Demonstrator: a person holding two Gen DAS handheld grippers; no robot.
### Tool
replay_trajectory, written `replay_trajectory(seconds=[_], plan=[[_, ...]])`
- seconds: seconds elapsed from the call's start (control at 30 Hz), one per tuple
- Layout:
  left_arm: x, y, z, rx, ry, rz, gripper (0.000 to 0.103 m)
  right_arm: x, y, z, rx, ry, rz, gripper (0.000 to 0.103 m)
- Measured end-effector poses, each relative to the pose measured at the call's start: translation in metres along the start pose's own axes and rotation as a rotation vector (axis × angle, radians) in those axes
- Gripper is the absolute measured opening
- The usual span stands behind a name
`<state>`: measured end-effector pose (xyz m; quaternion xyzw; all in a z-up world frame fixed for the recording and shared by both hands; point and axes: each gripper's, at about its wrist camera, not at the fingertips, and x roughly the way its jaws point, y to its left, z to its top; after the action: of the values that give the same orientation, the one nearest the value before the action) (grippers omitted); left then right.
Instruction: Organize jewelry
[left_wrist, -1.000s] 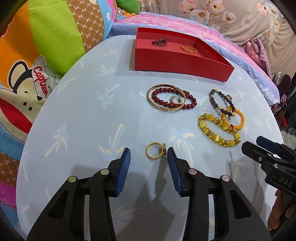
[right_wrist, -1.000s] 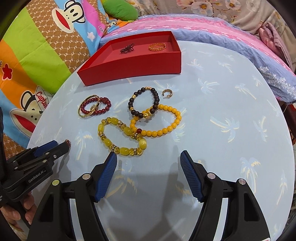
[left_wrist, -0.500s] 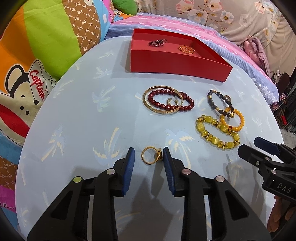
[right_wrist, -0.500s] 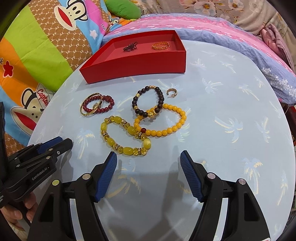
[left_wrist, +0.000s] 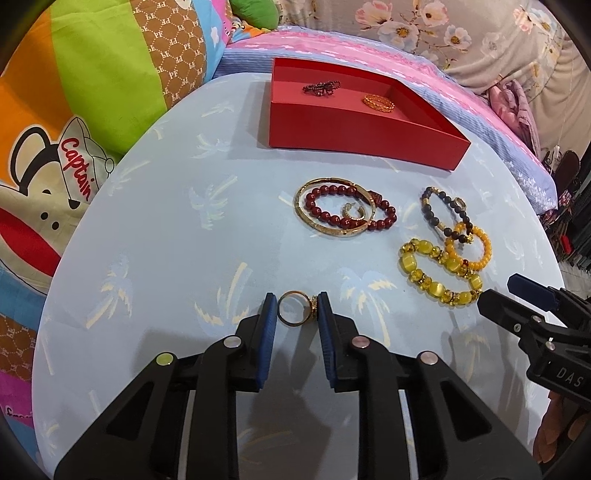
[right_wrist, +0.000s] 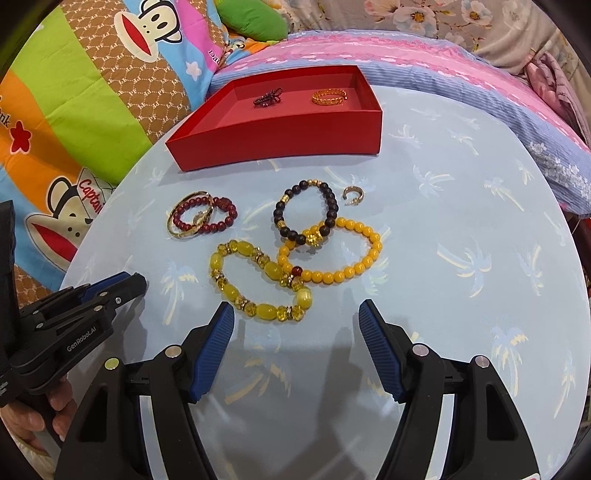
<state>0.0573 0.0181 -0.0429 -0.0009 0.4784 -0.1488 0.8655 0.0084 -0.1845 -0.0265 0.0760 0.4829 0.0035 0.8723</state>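
Note:
A gold ring (left_wrist: 291, 312) with a small ornament lies on the light blue tablecloth (left_wrist: 166, 240) between the blue pads of my left gripper (left_wrist: 296, 314). Its jaws are closing and the pads meet the ring's two sides. My right gripper (right_wrist: 295, 306) stands open just short of a yellow bead bracelet (right_wrist: 258, 280), with nothing between its fingers. The red box (left_wrist: 369, 125) at the far side of the table holds a dark red piece (left_wrist: 320, 88) and a gold band (left_wrist: 378, 102).
On the cloth lie a gold bangle with a red bead bracelet (left_wrist: 332, 210), a black bead bracelet (right_wrist: 306, 214), an orange bead bracelet (right_wrist: 343, 254) and a small gold cuff (right_wrist: 354, 195). Colourful bedding (left_wrist: 92, 92) surrounds the round table.
The left gripper's jaws have come together from well apart until their pads reach the gold ring. The right gripper has stayed open and still.

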Motion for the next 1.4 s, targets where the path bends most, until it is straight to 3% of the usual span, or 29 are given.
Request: replay_trajectory(seconds=[0.3, 0.57, 0.7, 0.83, 1.03, 1.13, 1.27, 1.4], plan=[[0.005, 0.002, 0.019, -0.041, -0.004, -0.023, 0.022, 0.010, -0.008, 0.031, 0.016, -0.044, -0.033, 0.067], [0.015, 0.004, 0.039, -0.067, -0.008, -0.033, 0.023, 0.033, -0.015, 0.059, 0.039, -0.036, -0.037, 0.054], [0.022, 0.003, 0.047, -0.070, -0.005, -0.051, 0.023, 0.043, -0.016, 0.066, 0.037, -0.024, -0.042, 0.044], [0.031, -0.002, 0.052, -0.066, 0.006, -0.054, 0.023, 0.053, -0.016, 0.065, 0.034, 0.007, -0.038, 0.024], [0.038, -0.008, 0.053, -0.039, -0.003, -0.031, 0.021, 0.053, -0.017, 0.060, 0.038, 0.006, -0.039, 0.010], [0.038, -0.009, 0.052, -0.027, -0.009, -0.027, 0.018, 0.051, -0.017, 0.058, 0.043, 0.006, -0.031, 0.009], [0.039, -0.007, 0.053, -0.029, -0.010, -0.038, 0.005, 0.046, -0.014, 0.056, 0.041, -0.003, -0.020, 0.009], [0.036, -0.006, 0.052, -0.027, -0.010, -0.054, 0.002, 0.036, -0.010, 0.056, 0.029, -0.025, -0.016, 0.008]])
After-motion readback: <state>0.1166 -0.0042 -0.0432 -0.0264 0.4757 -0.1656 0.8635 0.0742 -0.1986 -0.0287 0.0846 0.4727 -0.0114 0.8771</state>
